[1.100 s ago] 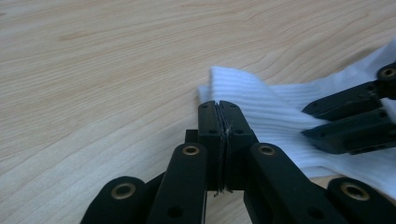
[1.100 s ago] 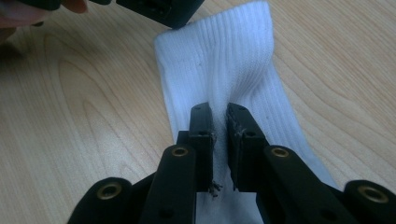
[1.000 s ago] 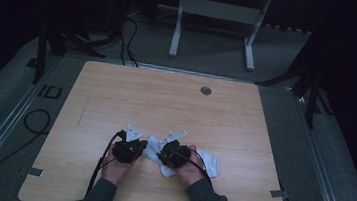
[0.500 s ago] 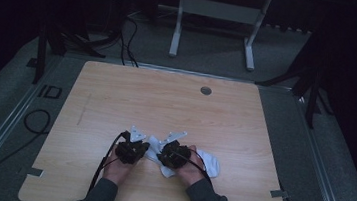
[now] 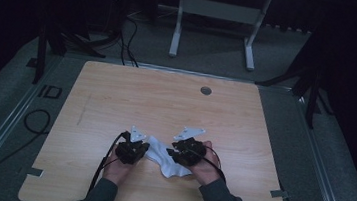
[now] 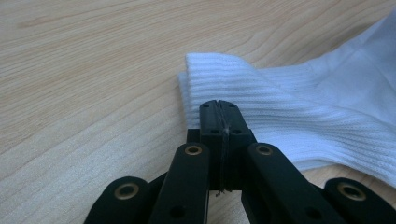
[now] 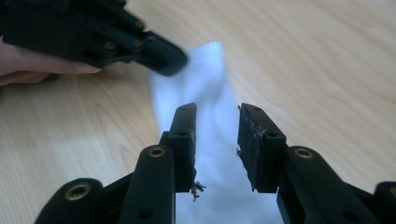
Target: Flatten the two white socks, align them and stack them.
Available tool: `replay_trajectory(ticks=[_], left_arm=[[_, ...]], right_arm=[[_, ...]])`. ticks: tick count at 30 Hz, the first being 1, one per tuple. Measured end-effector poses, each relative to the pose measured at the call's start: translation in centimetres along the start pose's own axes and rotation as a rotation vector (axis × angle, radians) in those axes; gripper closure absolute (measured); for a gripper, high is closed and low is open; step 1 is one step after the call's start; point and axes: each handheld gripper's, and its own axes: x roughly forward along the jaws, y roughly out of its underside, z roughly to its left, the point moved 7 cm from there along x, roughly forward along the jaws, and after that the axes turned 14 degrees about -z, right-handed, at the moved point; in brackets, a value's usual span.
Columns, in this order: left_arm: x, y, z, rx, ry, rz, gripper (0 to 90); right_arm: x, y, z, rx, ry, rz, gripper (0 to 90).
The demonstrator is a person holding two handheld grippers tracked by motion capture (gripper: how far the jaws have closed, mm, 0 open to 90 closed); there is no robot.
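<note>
A white ribbed sock (image 5: 160, 155) lies flat on the wooden table (image 5: 166, 104) near its front edge, between my two grippers. My left gripper (image 5: 144, 150) has its jaws pressed together at the sock's cuff (image 6: 303, 107), gripping the folded edge at its tips (image 6: 219, 105). My right gripper (image 5: 170, 155) points left at the other end. In the right gripper view its jaws stand apart (image 7: 215, 113) just above the sock (image 7: 210, 88), with nothing pinched. The left gripper (image 7: 163, 58) shows there at the sock's far end.
A round grommet hole (image 5: 206, 90) sits at the back of the table. Black cables (image 5: 110, 158) trail from the grippers towards the front edge. Floor cables (image 5: 33, 120) lie left of the table, and a metal stand (image 5: 215, 14) is behind it.
Both hands have shifted slightly to the right. The sock part that showed right of the right hand is now out of sight, and the sock lies bunched between the grippers.
</note>
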Motion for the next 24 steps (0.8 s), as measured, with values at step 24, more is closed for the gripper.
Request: replay_trajectory(ticks=[24], left_arm=[[-0.1,0.1,0.0,0.003,-0.005,0.004,89.7]], right_arm=[[-5.6,6.3,-6.1,0.109,0.191,0.073,71.7]])
